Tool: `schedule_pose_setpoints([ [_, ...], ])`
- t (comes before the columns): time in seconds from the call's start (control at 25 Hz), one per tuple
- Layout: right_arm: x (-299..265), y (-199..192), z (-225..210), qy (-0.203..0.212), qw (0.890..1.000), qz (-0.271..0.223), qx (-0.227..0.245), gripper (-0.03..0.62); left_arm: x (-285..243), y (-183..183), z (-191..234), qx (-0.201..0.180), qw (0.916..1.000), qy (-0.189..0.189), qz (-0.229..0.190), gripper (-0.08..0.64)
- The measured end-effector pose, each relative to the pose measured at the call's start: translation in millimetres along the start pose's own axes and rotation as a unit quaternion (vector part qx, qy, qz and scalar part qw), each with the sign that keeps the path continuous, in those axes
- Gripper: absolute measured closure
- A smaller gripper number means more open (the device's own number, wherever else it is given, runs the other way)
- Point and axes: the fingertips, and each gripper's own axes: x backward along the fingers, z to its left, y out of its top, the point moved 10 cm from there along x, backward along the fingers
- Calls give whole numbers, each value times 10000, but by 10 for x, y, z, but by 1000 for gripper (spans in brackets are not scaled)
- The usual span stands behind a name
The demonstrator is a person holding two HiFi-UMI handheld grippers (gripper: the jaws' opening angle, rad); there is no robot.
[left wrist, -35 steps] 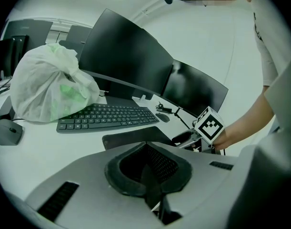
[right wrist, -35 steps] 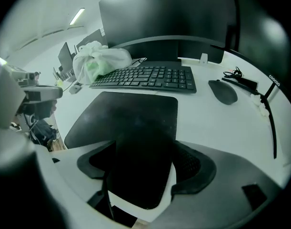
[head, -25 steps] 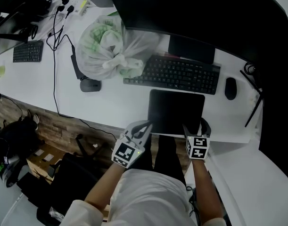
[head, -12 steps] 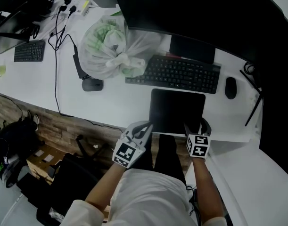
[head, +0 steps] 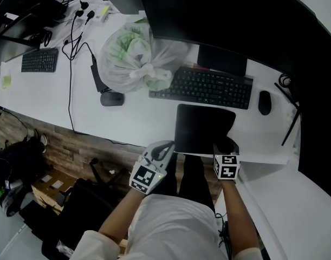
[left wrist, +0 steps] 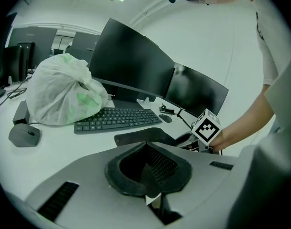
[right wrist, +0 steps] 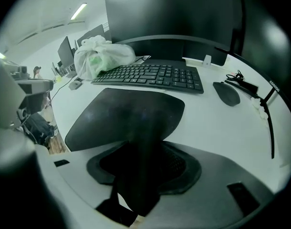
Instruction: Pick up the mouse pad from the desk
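Note:
The black mouse pad [head: 203, 128] lies flat on the white desk [head: 132, 118] in front of the keyboard [head: 203, 87]. My right gripper [head: 224, 145] sits at the pad's near right edge. In the right gripper view the mouse pad [right wrist: 126, 116] runs back into that gripper [right wrist: 143, 142]. Its jaws are closing with the pad's edge between them, and I see no firm pinch. My left gripper [head: 162, 149] hangs just off the desk's front edge, left of the pad, touching nothing. In its own view the left gripper [left wrist: 150, 175] looks shut and empty.
A tied white plastic bag [head: 130, 56] sits left of the keyboard, with a grey mouse [head: 112, 98] in front of it. A black mouse [head: 265, 102] lies right of the keyboard. Monitors [head: 219, 20] stand behind. Cables [head: 72, 64] and a second keyboard [head: 40, 59] lie far left.
The right gripper's jaws have narrowed around the pad's near edge. Both grippers have stayed in place. The head view has shifted slightly.

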Motion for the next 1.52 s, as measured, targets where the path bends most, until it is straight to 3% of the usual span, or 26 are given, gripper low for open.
schedule_pose_setpoints([
  [0.28, 0, 47, 75, 198, 9996, 154, 149, 469, 173, 110, -47, -47, 9999, 49, -102, 543],
  [0.52, 113, 109, 163, 324, 9995, 9, 44, 535, 378, 223, -96, -130, 9996, 95, -227, 543],
  [0.76, 385, 299, 288, 582, 9979, -276, -36, 544, 580, 318, -146, -114, 9994, 111, -320, 543],
  [1.12, 845, 614, 562, 823, 9933, -777, 221, 545, 848, 463, -195, -189, 9987, 42, -481, 543],
  [1.52, 1413, 900, 616, 669, 9877, -1390, 250, 545, 1159, 783, -191, -258, 9959, -90, -861, 543],
])
